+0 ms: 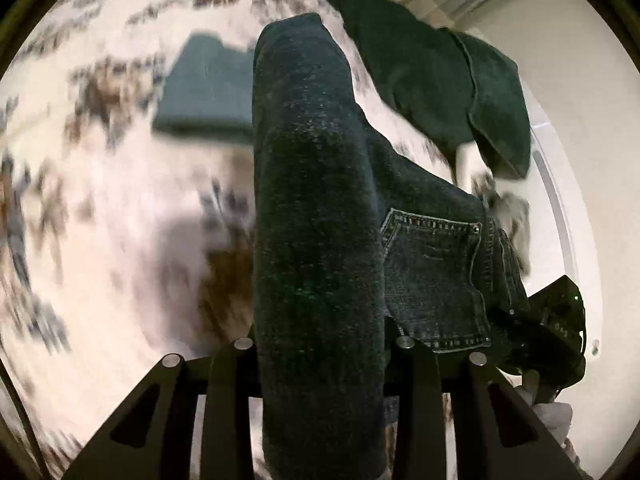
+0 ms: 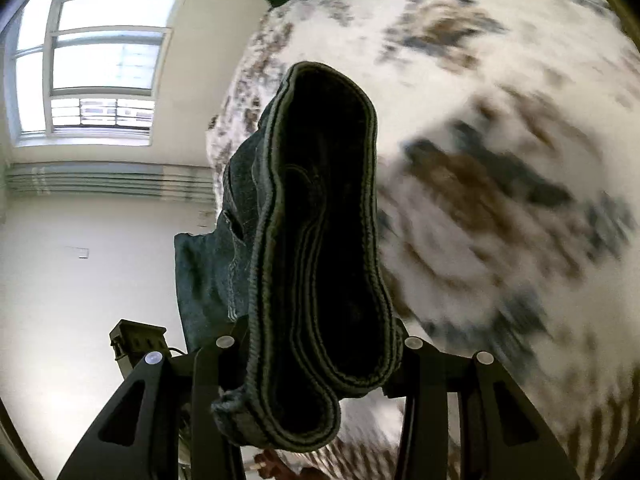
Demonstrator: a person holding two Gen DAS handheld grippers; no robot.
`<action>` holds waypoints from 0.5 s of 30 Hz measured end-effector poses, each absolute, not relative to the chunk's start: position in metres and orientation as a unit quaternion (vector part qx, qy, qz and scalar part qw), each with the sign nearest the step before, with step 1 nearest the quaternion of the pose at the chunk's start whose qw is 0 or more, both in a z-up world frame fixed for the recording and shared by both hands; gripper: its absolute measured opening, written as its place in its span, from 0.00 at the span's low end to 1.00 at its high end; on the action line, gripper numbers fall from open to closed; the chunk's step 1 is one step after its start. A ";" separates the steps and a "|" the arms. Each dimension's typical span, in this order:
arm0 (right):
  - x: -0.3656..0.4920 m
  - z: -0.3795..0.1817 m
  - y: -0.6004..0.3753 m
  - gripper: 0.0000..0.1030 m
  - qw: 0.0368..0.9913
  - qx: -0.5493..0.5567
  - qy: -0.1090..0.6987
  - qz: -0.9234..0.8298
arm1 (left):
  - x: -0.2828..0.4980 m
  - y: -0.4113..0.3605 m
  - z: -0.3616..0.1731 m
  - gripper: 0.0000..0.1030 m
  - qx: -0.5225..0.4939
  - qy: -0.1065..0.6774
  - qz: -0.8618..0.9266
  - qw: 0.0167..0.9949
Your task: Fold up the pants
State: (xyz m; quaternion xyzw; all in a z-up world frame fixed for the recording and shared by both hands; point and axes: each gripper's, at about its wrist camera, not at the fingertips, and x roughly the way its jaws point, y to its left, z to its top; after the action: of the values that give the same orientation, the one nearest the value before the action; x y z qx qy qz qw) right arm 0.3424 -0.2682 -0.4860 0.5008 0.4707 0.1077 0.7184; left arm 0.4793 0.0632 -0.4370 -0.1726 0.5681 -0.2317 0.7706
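Dark blue jeans (image 1: 316, 208) hang lifted above the bed, held by both grippers. My left gripper (image 1: 324, 344) is shut on a thick folded length of denim that rises between its fingers. A back pocket (image 1: 434, 280) shows to the right of that fold. My right gripper (image 2: 320, 342) is shut on a bunched, stitched edge of the jeans (image 2: 320, 240), which loops up in front of the lens. Each gripper is visible from the other's camera: the right gripper's body (image 1: 560, 320) at the far right, the left gripper's body (image 2: 136, 340) at the lower left.
A bedspread (image 1: 112, 184) with a white, brown and blue pattern lies below, blurred. On it rest a folded blue-grey garment (image 1: 204, 92) and a dark green garment (image 1: 460, 80). A window (image 2: 92, 60) and a white wall (image 2: 80, 280) lie beyond the bed.
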 end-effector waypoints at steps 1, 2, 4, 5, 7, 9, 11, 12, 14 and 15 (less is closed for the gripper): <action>0.365 -0.485 -0.265 0.43 0.719 0.500 0.468 0.115 | 0.498 0.066 -0.434 0.28 -0.167 0.564 -0.228 0.776; 0.383 -0.485 -0.262 0.43 0.720 0.499 0.467 0.121 | 0.518 0.068 -0.434 0.28 -0.165 0.561 -0.226 0.780; 0.432 -0.487 -0.256 0.43 0.721 0.495 0.466 0.131 | 0.560 0.073 -0.434 0.28 -0.163 0.554 -0.223 0.785; 0.454 -0.489 -0.255 0.43 0.720 0.497 0.465 0.134 | 0.575 0.074 -0.436 0.28 -0.163 0.552 -0.221 0.787; 0.501 -0.493 -0.252 0.43 0.721 0.494 0.465 0.141 | 0.612 0.082 -0.443 0.28 -0.164 0.547 -0.218 0.792; 0.553 -0.501 -0.248 0.43 0.723 0.488 0.466 0.148 | 0.641 0.085 -0.452 0.28 -0.169 0.544 -0.212 0.794; 0.590 -0.512 -0.247 0.43 0.722 0.485 0.468 0.152 | 0.673 0.091 -0.465 0.28 -0.174 0.542 -0.207 0.796; 0.615 -0.521 -0.244 0.43 0.723 0.479 0.473 0.155 | 0.689 0.093 -0.473 0.28 -0.177 0.542 -0.206 0.795; 0.651 -0.540 -0.242 0.43 0.721 0.474 0.480 0.158 | 0.722 0.098 -0.498 0.28 -0.184 0.548 -0.199 0.791; 0.668 -0.551 -0.241 0.43 0.720 0.470 0.486 0.157 | 0.732 0.099 -0.505 0.28 -0.185 0.551 -0.198 0.789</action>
State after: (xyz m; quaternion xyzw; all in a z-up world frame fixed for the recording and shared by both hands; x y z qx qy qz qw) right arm 0.6678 -0.2413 -0.5513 0.4699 0.4862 0.1573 0.7198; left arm 0.7324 0.0990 -0.5047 -0.1854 0.5512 -0.1985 0.7889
